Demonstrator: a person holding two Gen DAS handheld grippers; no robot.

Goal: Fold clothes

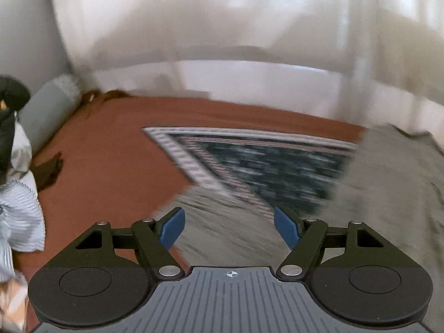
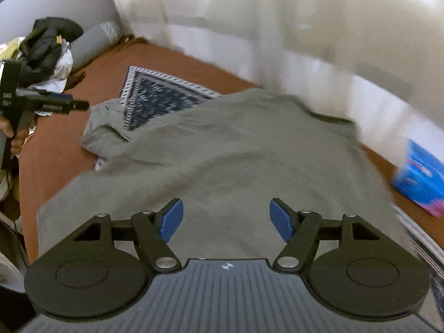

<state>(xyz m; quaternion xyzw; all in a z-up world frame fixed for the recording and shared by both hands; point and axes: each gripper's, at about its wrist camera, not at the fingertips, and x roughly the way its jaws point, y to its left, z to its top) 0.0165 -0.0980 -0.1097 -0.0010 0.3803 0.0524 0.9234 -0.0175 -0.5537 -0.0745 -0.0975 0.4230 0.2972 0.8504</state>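
Note:
A grey-green T-shirt [image 2: 222, 161] lies spread on the rust-brown bed cover [image 2: 55, 149], overlapping a blue-and-white patterned cloth [image 2: 155, 97]. My right gripper [image 2: 227, 219] hovers above the shirt's near part, open, with nothing between its blue pads. In the left wrist view my left gripper [image 1: 229, 229] is open and empty too, above the shirt's blurred edge [image 1: 388, 183] and the patterned cloth [image 1: 266, 163]. The left gripper also shows from the side in the right wrist view [image 2: 80, 105], held by a hand at the left edge.
A pile of other clothes with a dark jacket [image 2: 47, 41] lies at the bed's far left, beside a grey bolster [image 2: 88, 44]. White curtains [image 2: 277, 27] hang behind the bed. A blue-and-pink package [image 2: 421, 177] lies at the right. Striped white fabric [image 1: 19, 216] is at the left.

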